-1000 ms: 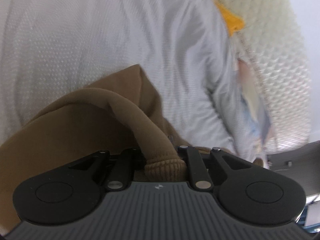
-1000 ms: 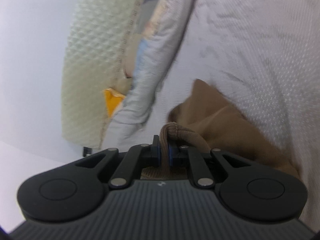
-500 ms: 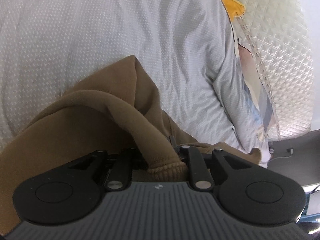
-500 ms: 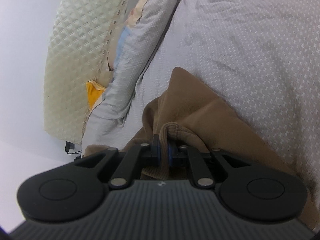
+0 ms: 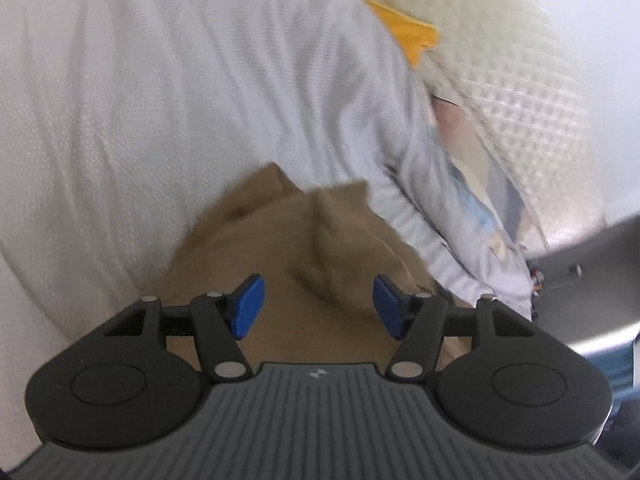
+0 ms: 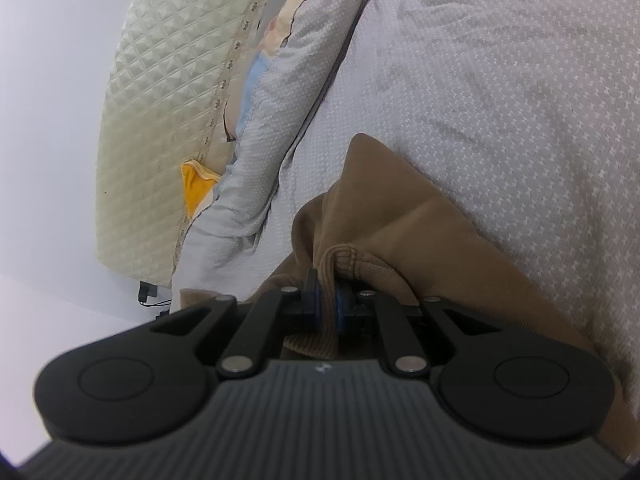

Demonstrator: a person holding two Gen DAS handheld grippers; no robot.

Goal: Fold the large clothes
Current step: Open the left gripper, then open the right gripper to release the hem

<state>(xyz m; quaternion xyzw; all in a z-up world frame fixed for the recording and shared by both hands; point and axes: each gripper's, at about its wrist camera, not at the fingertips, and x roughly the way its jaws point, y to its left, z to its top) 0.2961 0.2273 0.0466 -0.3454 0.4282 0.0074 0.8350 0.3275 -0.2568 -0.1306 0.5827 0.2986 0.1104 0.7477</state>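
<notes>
A brown sweatshirt (image 5: pixel 304 248) lies bunched on the pale grey bedsheet (image 5: pixel 160 100). My left gripper (image 5: pixel 318 306) is open and empty, its blue pads (image 5: pixel 248 306) spread wide just above the brown fabric. The left wrist view is blurred by motion. In the right wrist view the same brown sweatshirt (image 6: pixel 420 236) lies on the sheet (image 6: pixel 500 80). My right gripper (image 6: pixel 326 306) is shut on the sweatshirt's ribbed cuff (image 6: pixel 348 260), which sticks up between the jaws.
A cream quilted mattress (image 6: pixel 168 112) stands on edge beside the bed, with a yellow cloth (image 6: pixel 194 188) tucked against it. It also shows in the left wrist view (image 5: pixel 520 100) with the yellow cloth (image 5: pixel 404 36). A white wall (image 6: pixel 48 80) lies beyond.
My left gripper has opened and let go of the brown cuff, which has dropped onto the sweatshirt. The left view has swung. My right gripper stays shut on its cuff.
</notes>
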